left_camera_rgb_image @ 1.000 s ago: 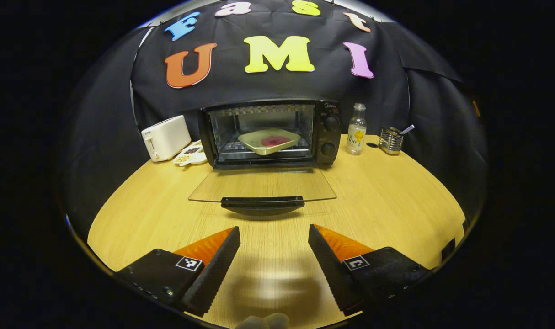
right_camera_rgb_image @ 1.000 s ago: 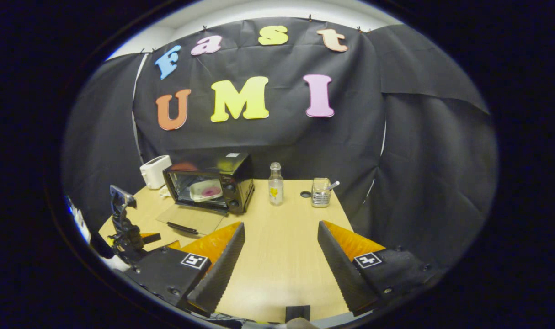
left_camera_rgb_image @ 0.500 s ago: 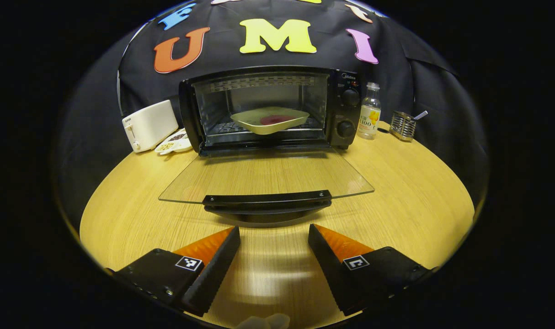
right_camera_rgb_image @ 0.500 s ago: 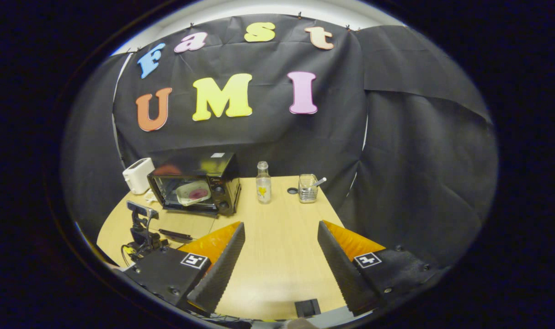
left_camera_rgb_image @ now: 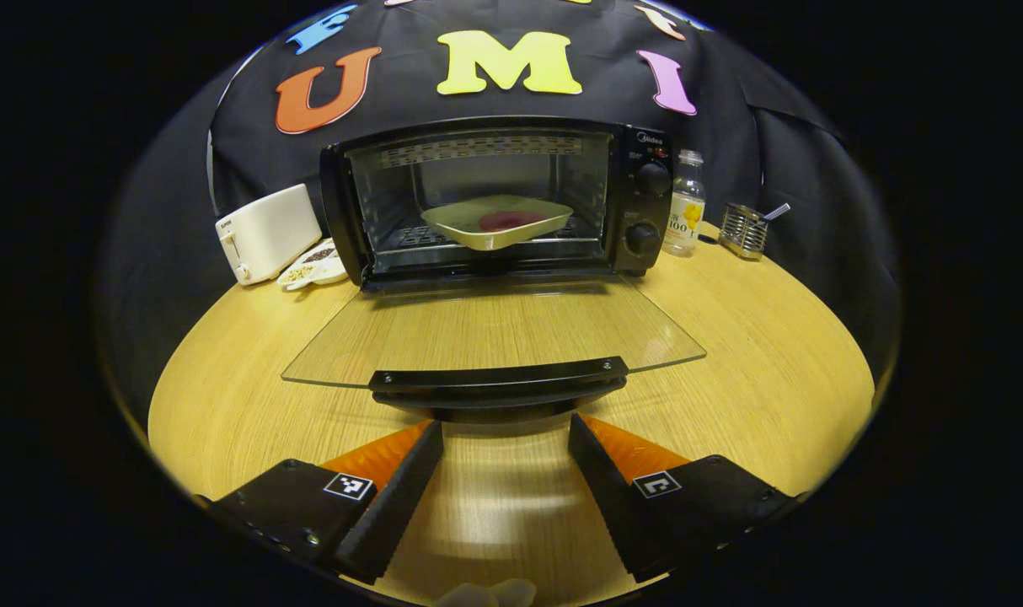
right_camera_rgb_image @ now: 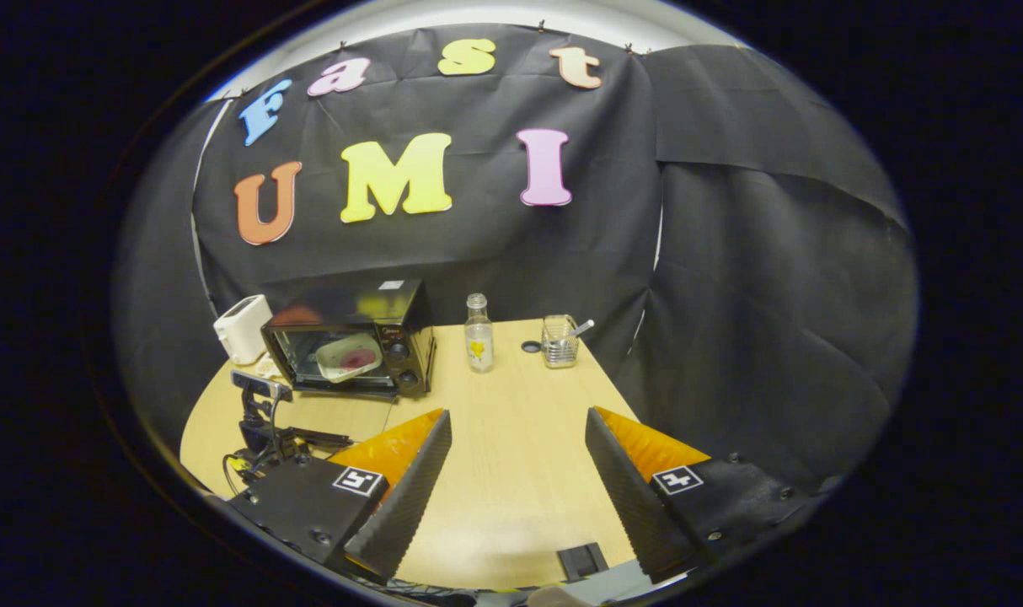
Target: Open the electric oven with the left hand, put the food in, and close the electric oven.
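My left tool (left_camera_rgb_image: 505,438), spread wide, sits just short of the door handle (left_camera_rgb_image: 496,376), whose long axis runs crosswise between my fingers

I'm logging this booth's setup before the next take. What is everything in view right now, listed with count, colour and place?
Electric oven: one, black, at the back of the table, door down.
Oven door: one, clear glass with a black handle, lying flat in front of the oven.
Plate of food: one, pale plate with a red patch, on the rack inside the oven.
Toaster: one, white, beside the oven, on the left in the left gripper view.
Small dish: one, white, holding dark and pale bits, between toaster and oven.
Bottle: one, clear, next to the oven's knobs.
Wire holder: one, metal, utensil inside, beyond the bottle.
Table: one, light wood.
Left tongs: open, just short of the door handle.
Right tongs: open, over bare table.
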A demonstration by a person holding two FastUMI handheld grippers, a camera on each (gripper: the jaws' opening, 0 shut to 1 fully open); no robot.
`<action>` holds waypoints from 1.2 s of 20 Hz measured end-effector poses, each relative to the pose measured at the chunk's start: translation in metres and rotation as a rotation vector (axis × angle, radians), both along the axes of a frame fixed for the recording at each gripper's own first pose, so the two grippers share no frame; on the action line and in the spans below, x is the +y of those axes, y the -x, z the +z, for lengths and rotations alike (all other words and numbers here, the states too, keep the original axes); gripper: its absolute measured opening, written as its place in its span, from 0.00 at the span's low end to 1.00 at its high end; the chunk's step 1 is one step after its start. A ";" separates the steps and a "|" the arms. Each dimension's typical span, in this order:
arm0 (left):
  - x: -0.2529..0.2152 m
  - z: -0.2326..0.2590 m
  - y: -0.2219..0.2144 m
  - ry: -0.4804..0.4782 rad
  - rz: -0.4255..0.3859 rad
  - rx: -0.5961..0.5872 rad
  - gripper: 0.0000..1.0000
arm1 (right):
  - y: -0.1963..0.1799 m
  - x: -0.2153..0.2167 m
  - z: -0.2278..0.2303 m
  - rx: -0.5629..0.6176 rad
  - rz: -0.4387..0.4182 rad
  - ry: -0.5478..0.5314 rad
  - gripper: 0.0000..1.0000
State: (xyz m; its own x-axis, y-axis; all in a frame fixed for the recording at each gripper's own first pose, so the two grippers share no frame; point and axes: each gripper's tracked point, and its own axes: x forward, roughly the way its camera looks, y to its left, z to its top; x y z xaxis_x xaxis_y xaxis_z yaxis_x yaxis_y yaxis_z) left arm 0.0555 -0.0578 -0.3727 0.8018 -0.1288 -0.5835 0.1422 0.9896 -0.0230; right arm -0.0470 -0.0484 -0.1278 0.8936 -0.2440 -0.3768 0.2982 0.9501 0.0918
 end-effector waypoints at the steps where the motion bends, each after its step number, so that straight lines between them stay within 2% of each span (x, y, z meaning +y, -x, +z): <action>1: -0.001 0.002 0.000 0.011 0.002 0.005 0.96 | 0.001 0.001 -0.001 -0.001 -0.005 -0.007 1.00; 5: 0.000 0.016 0.000 0.046 0.005 0.017 0.96 | 0.001 0.001 -0.009 0.009 -0.026 -0.019 1.00; 10: 0.006 0.046 -0.011 0.038 -0.008 -0.035 0.96 | 0.001 0.007 -0.017 0.007 -0.037 -0.048 1.00; 16: 0.013 0.097 -0.047 0.065 -0.001 -0.122 0.96 | 0.001 0.009 -0.023 0.001 -0.059 -0.082 1.00; 17: 0.015 0.103 -0.053 0.064 0.004 -0.133 1.00 | -0.001 0.009 -0.023 -0.003 -0.063 -0.090 1.00; 18: 0.018 0.109 -0.061 0.059 0.008 -0.144 0.96 | 0.007 0.006 -0.028 -0.003 -0.068 -0.098 1.00; 24: 0.019 0.139 -0.100 0.036 -0.009 -0.212 0.98 | 0.003 0.006 -0.030 -0.008 -0.084 -0.121 1.00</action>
State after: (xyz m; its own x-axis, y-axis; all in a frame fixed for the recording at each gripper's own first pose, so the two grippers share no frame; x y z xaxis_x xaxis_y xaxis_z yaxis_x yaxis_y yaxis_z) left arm 0.1552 -0.0392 -0.2337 0.9047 -0.1541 -0.3973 0.1563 0.9873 -0.0269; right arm -0.0496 -0.0427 -0.1574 0.8749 -0.2713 -0.4011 0.3751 0.9036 0.2069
